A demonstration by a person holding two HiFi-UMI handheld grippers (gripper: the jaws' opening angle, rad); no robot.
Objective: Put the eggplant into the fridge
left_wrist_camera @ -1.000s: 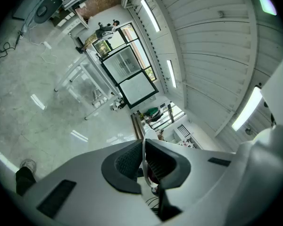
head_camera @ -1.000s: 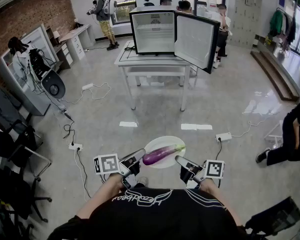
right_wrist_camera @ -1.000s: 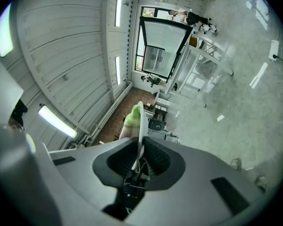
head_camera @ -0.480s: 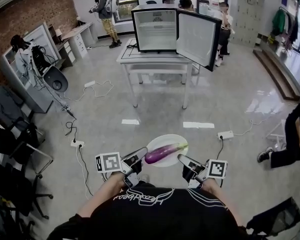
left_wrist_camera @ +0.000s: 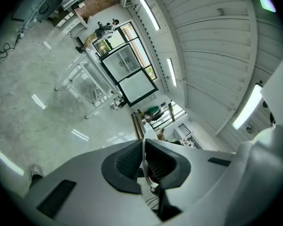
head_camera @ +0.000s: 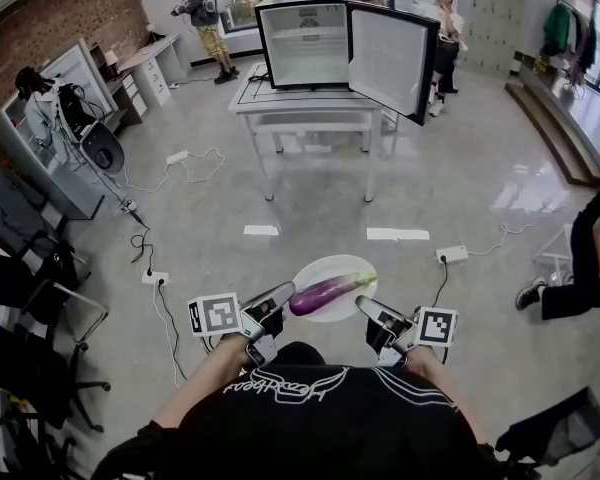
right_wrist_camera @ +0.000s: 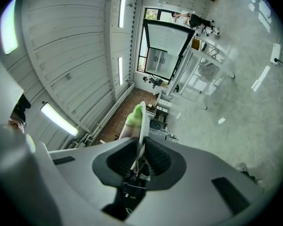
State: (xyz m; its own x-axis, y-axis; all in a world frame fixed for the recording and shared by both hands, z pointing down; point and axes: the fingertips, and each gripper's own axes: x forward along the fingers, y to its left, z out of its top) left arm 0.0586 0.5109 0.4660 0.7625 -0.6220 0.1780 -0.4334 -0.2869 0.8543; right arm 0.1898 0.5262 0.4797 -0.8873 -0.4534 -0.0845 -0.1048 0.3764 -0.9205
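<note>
A purple eggplant (head_camera: 328, 293) with a green stem lies on a white plate (head_camera: 325, 268) held level in front of me. My left gripper (head_camera: 285, 296) is shut on the plate's left rim (left_wrist_camera: 142, 149). On the opposite rim (right_wrist_camera: 141, 126) my right gripper (head_camera: 365, 308) has its pads; its jaws are opening slightly with the rim still between them. The eggplant's green stem (right_wrist_camera: 137, 114) shows above the right jaws. Ahead, the small black fridge (head_camera: 300, 46) stands on a white table (head_camera: 310, 113) with its door (head_camera: 390, 63) swung open to the right.
Cables and a power strip (head_camera: 151, 278) lie on the floor at left, another strip (head_camera: 452, 254) at right. White tape marks (head_camera: 398, 234) cross the floor before the table. Chairs (head_camera: 30, 308) stand at left, a person (head_camera: 585, 258) at right, people (head_camera: 202, 13) behind the fridge.
Both grippers keep the plate between them in the same pose. The head view has shifted a little, and the table and fridge sit slightly nearer and higher in it.
</note>
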